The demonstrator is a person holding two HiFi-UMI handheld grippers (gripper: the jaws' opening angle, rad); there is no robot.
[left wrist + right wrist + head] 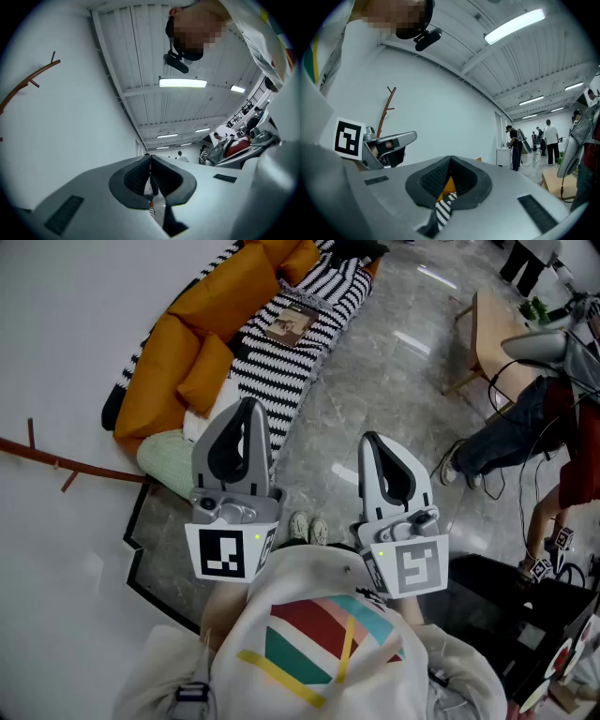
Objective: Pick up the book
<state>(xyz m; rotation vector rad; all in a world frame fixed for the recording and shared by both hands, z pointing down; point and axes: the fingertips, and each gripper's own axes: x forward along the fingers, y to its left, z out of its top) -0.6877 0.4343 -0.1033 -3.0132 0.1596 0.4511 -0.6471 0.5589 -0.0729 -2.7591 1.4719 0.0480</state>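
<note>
The book (pixel 291 322) lies flat on a black-and-white striped sofa (pixel 314 343) far ahead, in the upper middle of the head view. Both grippers are held close to the person's chest, well short of the book. My left gripper (pixel 248 405) is shut with its tips touching and nothing between them; the same shows in its own view (pixel 150 156). My right gripper (pixel 368 439) is also shut and empty, and through the gap behind its tips (pixel 450 159) a strip of striped sofa and an orange cushion (pixel 446 186) shows. The book is not seen in either gripper view.
Orange cushions (pixel 202 310) line the sofa's back, with a pale green pillow (pixel 167 461) at its near end. A wooden table (pixel 492 329) and a seated person (pixel 511 432) are at the right. A black case (pixel 511 615) lies at the lower right on the grey marble floor (pixel 394 362).
</note>
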